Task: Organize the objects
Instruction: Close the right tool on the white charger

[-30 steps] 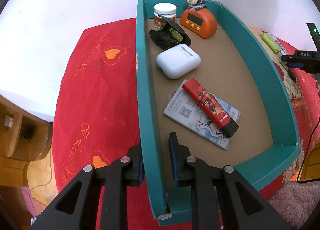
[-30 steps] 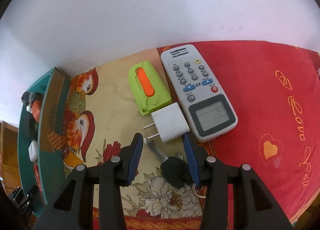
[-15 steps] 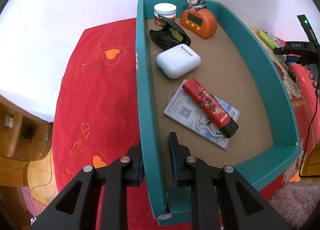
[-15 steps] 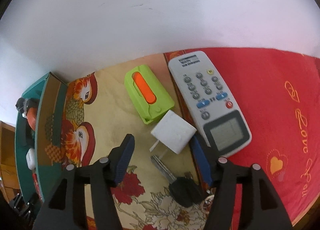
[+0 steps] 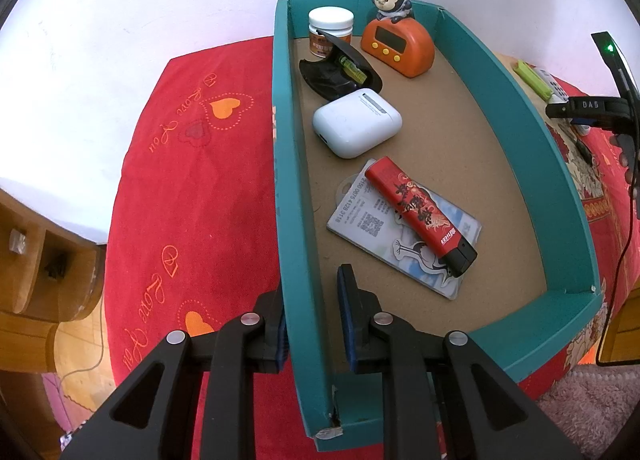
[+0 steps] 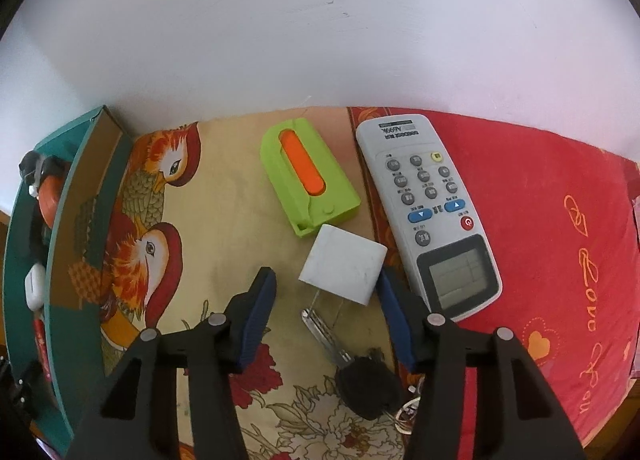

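Note:
My left gripper (image 5: pixel 312 300) is shut on the left wall of the teal box (image 5: pixel 560 196), one pad inside and one outside. The box holds a white earbud case (image 5: pixel 356 122), a red stick (image 5: pixel 420 216) on a card (image 5: pixel 400 236), a black case (image 5: pixel 340 72), a white jar (image 5: pixel 331 26) and an orange clock (image 5: pixel 398 44). My right gripper (image 6: pixel 324 278) points down at a white charger plug (image 6: pixel 344 268). Its jaws are closing with the plug between them. The right pad is at the plug's corner and the left pad stands apart from it.
A green and orange case (image 6: pixel 308 188) and a white remote (image 6: pixel 432 212) lie just beyond the plug. A black-headed key (image 6: pixel 360 372) lies under my right gripper. The teal box (image 6: pixel 60 260) stands at the left on the patterned cloth. A white wall is close behind.
My right gripper has moved forward from over the key to the plug, and its jaws stand wider than a second ago. The left gripper and the box have not moved.

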The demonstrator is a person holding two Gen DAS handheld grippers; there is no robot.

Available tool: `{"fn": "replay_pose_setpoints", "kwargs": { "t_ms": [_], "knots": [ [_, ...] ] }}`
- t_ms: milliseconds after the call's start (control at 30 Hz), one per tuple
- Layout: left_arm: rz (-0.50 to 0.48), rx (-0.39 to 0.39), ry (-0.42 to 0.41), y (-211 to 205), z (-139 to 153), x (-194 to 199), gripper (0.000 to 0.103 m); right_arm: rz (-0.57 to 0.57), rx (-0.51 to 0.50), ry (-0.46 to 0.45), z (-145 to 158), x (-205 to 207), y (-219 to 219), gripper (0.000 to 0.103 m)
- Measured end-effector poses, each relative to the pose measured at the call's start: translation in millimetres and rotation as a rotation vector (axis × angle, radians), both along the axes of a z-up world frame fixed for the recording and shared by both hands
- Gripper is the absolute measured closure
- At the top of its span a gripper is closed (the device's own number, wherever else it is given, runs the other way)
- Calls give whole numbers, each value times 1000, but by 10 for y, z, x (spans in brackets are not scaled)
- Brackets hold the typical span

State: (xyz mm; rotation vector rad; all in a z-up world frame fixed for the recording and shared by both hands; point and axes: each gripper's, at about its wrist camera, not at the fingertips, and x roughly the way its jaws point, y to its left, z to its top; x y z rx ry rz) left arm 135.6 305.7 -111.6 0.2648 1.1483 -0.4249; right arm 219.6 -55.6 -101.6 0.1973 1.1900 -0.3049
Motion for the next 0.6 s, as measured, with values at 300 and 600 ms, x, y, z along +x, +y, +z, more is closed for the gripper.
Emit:
{"fn": "replay_pose_setpoints", "kwargs": {
  "t_ms": [300, 600],
  "knots": [
    [0, 0, -4, -2, 2, 3, 83, -51, 29, 10, -10, 113, -61, 51],
    [0, -1, -7, 4, 3, -3, 83, -50, 18, 12, 49, -39, -155, 66]
  ]
}}
